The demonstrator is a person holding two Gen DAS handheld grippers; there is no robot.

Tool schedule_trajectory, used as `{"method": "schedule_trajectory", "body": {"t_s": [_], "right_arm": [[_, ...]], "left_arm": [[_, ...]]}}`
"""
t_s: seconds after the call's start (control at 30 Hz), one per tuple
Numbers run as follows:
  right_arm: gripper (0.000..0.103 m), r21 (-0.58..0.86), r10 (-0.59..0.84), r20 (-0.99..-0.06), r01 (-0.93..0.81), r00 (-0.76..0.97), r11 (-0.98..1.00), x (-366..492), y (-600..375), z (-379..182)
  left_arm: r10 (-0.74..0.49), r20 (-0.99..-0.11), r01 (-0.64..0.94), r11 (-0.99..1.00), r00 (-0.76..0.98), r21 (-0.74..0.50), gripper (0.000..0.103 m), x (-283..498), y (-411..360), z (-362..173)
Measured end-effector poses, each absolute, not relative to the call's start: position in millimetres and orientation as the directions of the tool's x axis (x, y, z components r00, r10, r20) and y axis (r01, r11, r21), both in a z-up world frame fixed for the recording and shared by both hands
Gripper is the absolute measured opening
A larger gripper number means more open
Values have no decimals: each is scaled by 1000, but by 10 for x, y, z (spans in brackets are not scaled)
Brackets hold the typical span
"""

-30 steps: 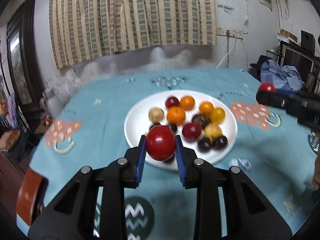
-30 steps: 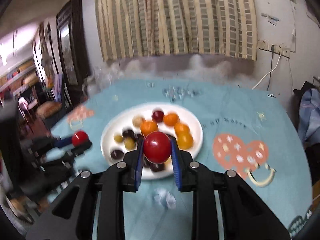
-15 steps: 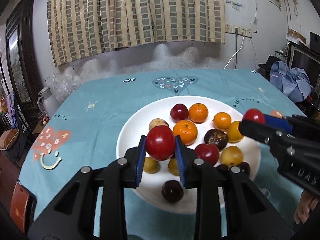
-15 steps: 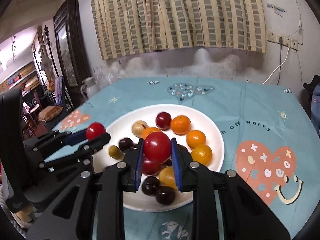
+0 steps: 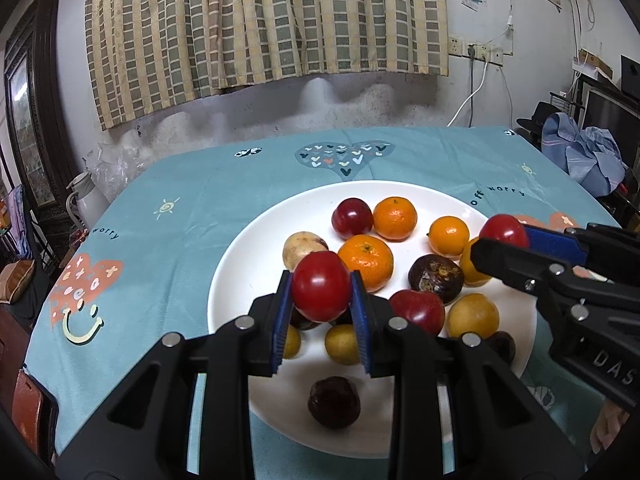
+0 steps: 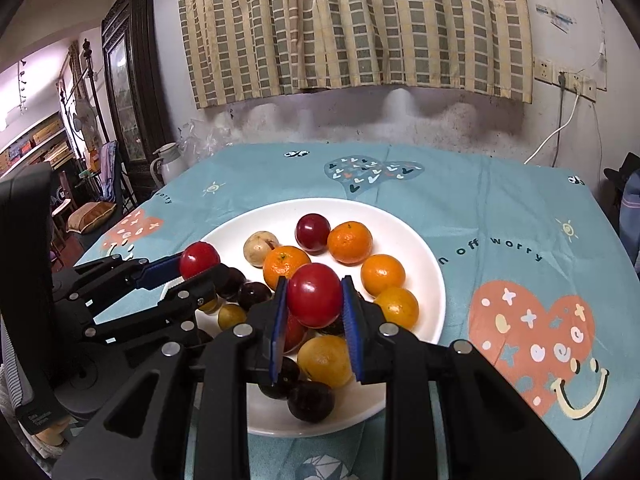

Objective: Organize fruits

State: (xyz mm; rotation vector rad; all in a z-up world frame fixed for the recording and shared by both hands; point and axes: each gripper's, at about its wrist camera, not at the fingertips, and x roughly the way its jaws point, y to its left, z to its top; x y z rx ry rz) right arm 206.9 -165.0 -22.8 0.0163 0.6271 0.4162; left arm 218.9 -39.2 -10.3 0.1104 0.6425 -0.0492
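Field note, both wrist views. My left tongs [image 5: 321,286] are clenched on a red round fruit [image 5: 321,285], blue pads pressing either flank, and the fruit hangs over the near-left part of the white plate [image 5: 236,276]. My right tongs [image 6: 314,295] grip a second red fruit [image 6: 314,294] the same way, over the near middle of that plate. From the left camera I see the right tongs reaching in from the right edge with their red fruit at the tip; from the right camera the left tongs reach in from the left, fruit at the tip above the plate's left rim. The two tools are close but apart. On the plate: mandarins [image 5: 366,262] toward the far and right side, a dark red plum [image 5: 352,218] at the far side, a pale brownish fruit [image 5: 302,243] to its left, a dark wrinkled passion fruit [image 5: 436,278], yellow fruits [image 5: 473,315] nearer me, and one dark purple fruit [image 5: 334,402] alone at the near rim. The plate sits on a desk under a teal tablecloth [image 5: 192,216] printed with hearts. Striped curtain [image 5: 260,20] on the far wall.
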Motion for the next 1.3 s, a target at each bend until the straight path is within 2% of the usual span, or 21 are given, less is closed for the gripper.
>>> {"method": "schedule_trajectory", "body": {"t_s": [0.3, 0.33, 0.37, 0.4, 0.43, 0.57, 0.63, 0.77, 0.97, 1.13, 1.3], "right_arm": [[27, 162, 380, -581, -356, 719, 921, 2257, -1665, -284], [27, 158, 375, -593, -353, 713, 922, 2274, -1657, -300], [27, 159, 369, -605, -347, 706, 924, 2289, -1656, -317], [29, 174, 374, -614, -343, 695, 923, 2300, -1667, -339], [30, 197, 395, -610, -352, 687, 915, 2300, -1682, -346], [37, 180, 385, -595, -350, 705, 919, 2244, -1698, -283], [57, 172, 372, -573, -337, 731, 926, 2202, -1737, -229], [57, 180, 389, -540, -349, 747, 920, 2138, -1770, -128], [57, 156, 399, -431, -368, 810, 916, 1810, -1805, 282], [57, 122, 410, -374, -395, 832, 911, 1425, -1797, 644], [57, 84, 409, -341, -406, 846, 910, 959, -1797, 882]], "left_arm": [[-13, -615, 64, 996, 789, 61, 29, 2339, -336, -148], [-15, -618, 66, 996, 786, 59, 35, 2363, -319, -156], [-13, -619, 64, 996, 785, 60, 45, 2371, -313, -159], [-6, -610, 56, 996, 792, 64, 67, 2362, -309, -156], [4, -592, 49, 996, 806, 74, 71, 2338, -314, -139], [11, -568, 58, 993, 823, 104, 69, 2296, -369, -73], [14, -567, 52, 994, 824, 99, 70, 2296, -347, -56], [6, -571, 53, 995, 821, 87, 70, 2289, -321, -43], [14, -537, 49, 994, 844, 102, 71, 2102, -344, 135], [28, -470, 32, 992, 882, 119, 77, 1672, -333, 508], [20, -439, 34, 993, 898, 115, 84, 1196, -353, 767]]}}
